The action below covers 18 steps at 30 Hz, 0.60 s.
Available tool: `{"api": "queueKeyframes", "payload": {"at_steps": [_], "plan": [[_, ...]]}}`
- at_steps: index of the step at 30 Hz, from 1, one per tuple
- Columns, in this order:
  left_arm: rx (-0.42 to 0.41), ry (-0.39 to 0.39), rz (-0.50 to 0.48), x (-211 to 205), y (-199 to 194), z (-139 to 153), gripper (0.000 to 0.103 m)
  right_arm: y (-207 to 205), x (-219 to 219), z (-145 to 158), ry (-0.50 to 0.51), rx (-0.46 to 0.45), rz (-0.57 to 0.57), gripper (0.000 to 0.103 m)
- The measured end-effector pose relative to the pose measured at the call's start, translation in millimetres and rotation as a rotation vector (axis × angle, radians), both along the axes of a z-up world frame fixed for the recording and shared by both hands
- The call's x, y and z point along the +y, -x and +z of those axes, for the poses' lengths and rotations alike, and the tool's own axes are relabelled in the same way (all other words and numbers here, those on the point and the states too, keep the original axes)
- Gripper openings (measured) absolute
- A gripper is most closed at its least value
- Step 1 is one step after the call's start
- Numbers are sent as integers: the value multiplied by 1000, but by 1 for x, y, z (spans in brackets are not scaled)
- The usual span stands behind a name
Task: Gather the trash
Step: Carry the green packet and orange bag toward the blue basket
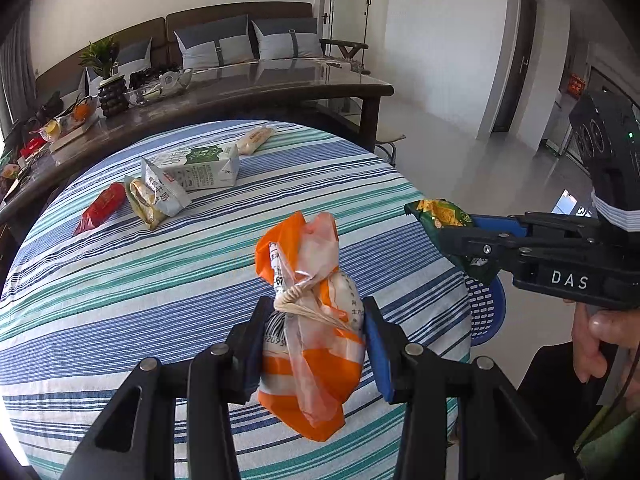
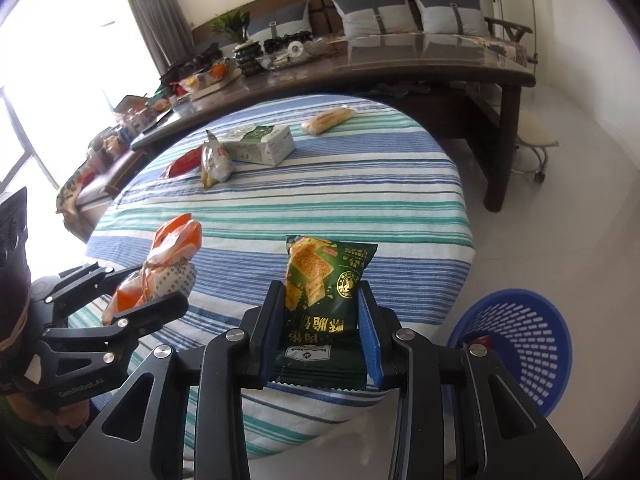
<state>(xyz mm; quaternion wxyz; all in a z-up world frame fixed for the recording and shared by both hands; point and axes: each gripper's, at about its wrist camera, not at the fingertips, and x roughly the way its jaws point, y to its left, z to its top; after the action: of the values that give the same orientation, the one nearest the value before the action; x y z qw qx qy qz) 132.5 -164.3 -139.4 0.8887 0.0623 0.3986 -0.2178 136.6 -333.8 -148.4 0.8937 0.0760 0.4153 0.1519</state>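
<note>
My left gripper [image 1: 316, 332] is shut on an orange and white tied plastic bag [image 1: 312, 320], held above the striped table [image 1: 120, 300]. In the right wrist view that left gripper [image 2: 160, 292] and the orange bag [image 2: 160, 276] hang at the left. My right gripper [image 2: 320, 328] is shut on a green cracker packet [image 2: 324, 284], above the table's near edge. In the left wrist view the right gripper [image 1: 452, 236] holds the green packet [image 1: 444, 216] at the table's right edge. A blue mesh basket [image 2: 516, 344] stands on the floor to the right of the table.
Farther back on the cloth lie a red wrapper [image 1: 102, 208], a yellow and white snack bag [image 1: 154, 196], a white and green milk carton [image 1: 200, 168] and a bread packet [image 1: 256, 138]. Behind it stands a long dark table [image 1: 256, 84] with clutter, then a sofa [image 1: 240, 36].
</note>
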Motion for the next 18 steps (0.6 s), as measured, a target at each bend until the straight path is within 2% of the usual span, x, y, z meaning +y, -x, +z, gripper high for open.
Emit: {"api": "queueKeyframes", "payload": {"at_steps": [6,9,14,18], "plan": [[4,44,-101,-54,0,15,44,1,-65,13,95,-3,-100,36],[32,75,-162,-90,-2,18,45,-4,-103,12,150,24,-152,36],[111,133,-243,-150,-14,10,45,-7,-163,-7,175,68,-252,36],[161,129,-271,-193,-26,-10,45,-1,-201,-30,133,112,-338,36]]}}
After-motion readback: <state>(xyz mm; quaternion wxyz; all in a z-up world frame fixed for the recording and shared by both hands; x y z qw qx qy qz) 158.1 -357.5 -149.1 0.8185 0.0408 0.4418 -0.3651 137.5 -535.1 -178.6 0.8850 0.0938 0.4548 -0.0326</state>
